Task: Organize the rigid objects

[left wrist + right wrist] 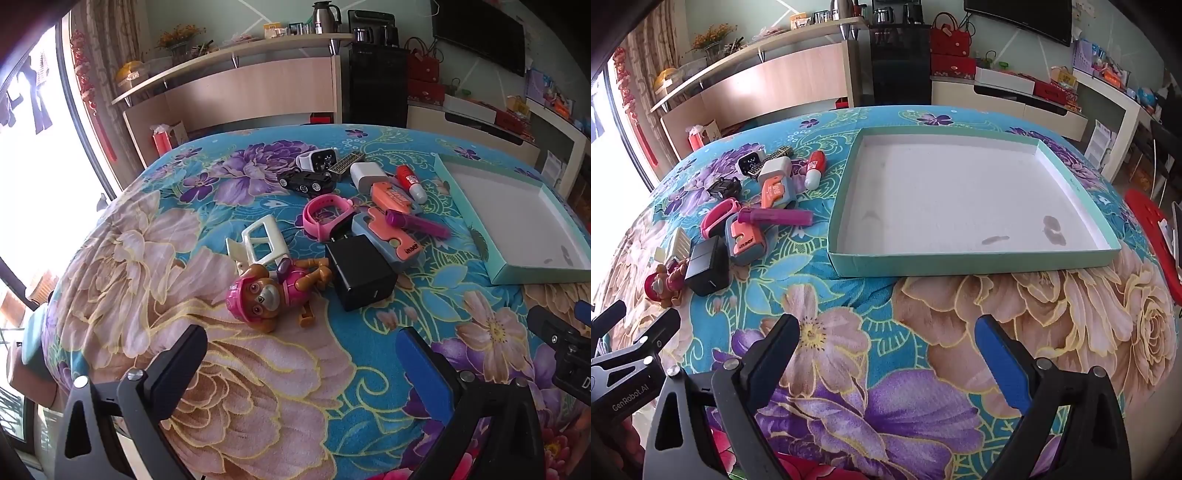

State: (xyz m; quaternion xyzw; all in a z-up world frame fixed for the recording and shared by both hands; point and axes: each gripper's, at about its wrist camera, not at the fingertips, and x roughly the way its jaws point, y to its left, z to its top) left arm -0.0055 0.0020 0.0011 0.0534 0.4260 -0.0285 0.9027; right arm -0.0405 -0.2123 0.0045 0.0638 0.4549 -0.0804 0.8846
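A heap of small rigid things lies on the flowered cloth: a pink-helmeted puppy figure [258, 299], a black charger block [364, 277], a white plastic frame [260, 240], a pink watch band [325, 216], a purple marker [417, 223], orange-and-blue cutters [391, 240], a toy car [306, 181] and a glue bottle [412, 182]. A shallow teal box lid [975, 264] sits empty to their right. My left gripper [299, 350] hovers open just short of the puppy figure. Open too, my right gripper [886, 339] hangs in front of the lid's near wall, holding nothing.
The table carries a blue floral cloth [849, 369]. A white smartwatch [319, 158] and white adapter [365, 173] lie at the heap's far side. A red object [1148, 229] sits past the table's right edge. Shelves and a cabinet [251, 92] stand behind.
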